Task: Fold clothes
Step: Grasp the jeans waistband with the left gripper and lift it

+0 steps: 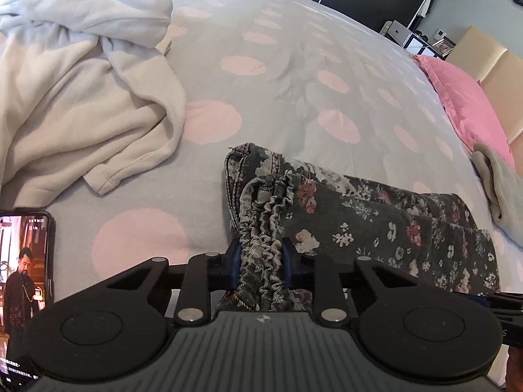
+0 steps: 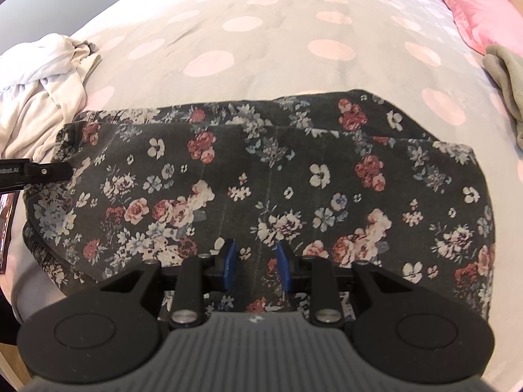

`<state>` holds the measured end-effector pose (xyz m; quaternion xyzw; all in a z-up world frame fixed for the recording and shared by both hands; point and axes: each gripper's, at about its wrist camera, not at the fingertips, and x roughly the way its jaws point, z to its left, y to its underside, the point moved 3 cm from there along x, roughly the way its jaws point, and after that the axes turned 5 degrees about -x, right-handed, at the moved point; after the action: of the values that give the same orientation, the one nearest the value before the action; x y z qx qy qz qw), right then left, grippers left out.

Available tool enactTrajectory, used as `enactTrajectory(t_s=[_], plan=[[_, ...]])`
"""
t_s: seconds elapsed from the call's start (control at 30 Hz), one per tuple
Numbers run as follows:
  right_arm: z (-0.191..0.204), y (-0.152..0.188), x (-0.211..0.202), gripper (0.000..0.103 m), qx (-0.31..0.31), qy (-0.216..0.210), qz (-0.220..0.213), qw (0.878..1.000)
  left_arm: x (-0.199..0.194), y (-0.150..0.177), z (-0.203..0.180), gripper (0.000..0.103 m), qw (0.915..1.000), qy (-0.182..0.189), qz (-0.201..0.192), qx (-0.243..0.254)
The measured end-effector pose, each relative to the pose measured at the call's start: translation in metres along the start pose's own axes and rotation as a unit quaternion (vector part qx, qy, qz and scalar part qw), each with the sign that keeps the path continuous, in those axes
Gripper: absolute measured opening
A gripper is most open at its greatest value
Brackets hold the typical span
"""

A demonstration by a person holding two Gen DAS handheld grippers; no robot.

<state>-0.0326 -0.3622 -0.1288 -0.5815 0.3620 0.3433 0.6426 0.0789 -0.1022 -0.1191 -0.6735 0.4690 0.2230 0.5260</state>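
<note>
Garments: one floral (image 2: pixel 261 179), two pale (image 1: pixel 81 98)

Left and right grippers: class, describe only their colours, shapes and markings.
Both the left gripper and right gripper share one design: matte black linkage arms, silver pivot screws, two round black discs, a ribbed grey body bearing a small logo, and blue-padded jaws. No sleeves show.

matt floral cloth (image 2: pixel 261 179), fleecy robe (image 1: pixel 81 98), glossy phone (image 1: pixel 23 277)

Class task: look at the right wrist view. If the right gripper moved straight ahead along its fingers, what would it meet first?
Most likely the floral garment: the right gripper hangs open right over it, with the dotted bedspread beyond. Depth is hard to judge.
</note>
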Motion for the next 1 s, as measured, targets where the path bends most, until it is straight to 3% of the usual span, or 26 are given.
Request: enactTrajectory(t_s=[0.17,0.43,0.7,1.0], plan=[[-0.013,-0.009,-0.016,0.031,0.012,0.021,-0.005,1.000,-0.024,-0.012,-0.014,0.020,0.9994,0.029,-0.014,0.013],[-0.054,-0.004,-0.034,0.031,0.094,0.014,-0.008,0.995,-0.044,-0.012,-0.049,0.019,0.9980,0.016,-0.044,0.044],[-0.052,-0.003,-0.034,0.031,0.099,0.013,-0.002,0.995,-0.062,-0.013,-0.074,0.019,0.9953,0.040,-0.074,0.047],[-0.079,-0.021,-0.062,0.031,0.092,0.019,0.009,0.996,-0.078,-0.023,-0.117,0.019,0.9913,0.081,-0.075,0.071]])
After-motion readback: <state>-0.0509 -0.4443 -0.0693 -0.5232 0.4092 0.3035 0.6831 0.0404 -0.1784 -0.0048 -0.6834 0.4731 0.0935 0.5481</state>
